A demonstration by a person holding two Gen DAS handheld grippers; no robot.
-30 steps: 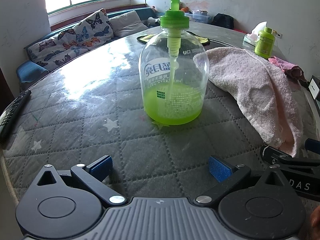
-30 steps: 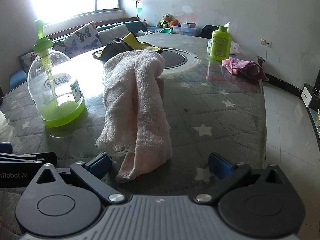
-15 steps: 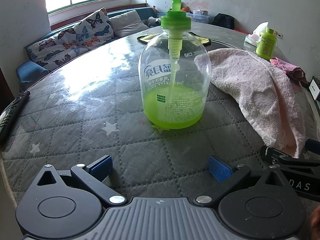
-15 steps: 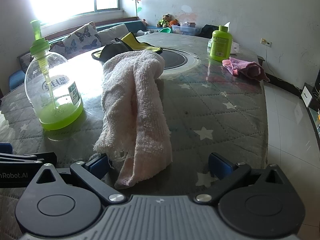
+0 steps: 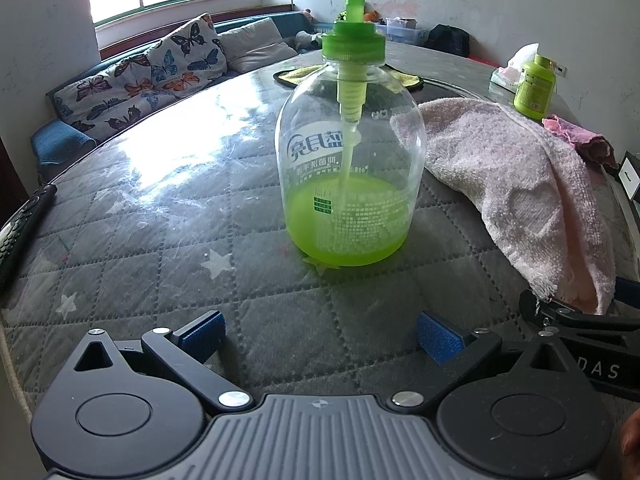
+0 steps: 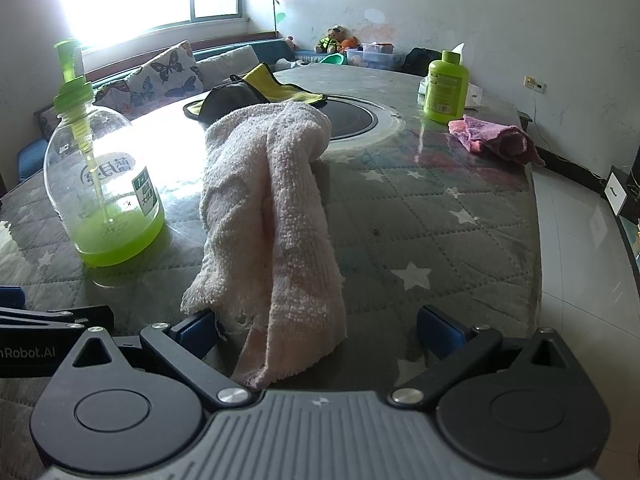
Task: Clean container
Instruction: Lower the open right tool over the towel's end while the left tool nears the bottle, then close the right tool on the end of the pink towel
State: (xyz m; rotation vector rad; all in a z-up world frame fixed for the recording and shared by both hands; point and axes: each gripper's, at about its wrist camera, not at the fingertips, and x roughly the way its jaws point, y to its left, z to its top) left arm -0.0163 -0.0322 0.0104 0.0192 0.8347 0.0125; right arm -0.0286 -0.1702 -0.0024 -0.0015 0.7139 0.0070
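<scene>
bottle (image 5: 348, 168) upright | towel (image 6: 276, 216) hides right tool's (image 6: 320, 330) left pad

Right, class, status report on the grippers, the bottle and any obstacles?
Both grippers open, empty. Pump bottle upright, untouched, ahead of left gripper. Pink towel between right gripper fingers. Nothing blocking.

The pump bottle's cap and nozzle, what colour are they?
Bright green pump cap, clearest in the left wrist view.
</scene>
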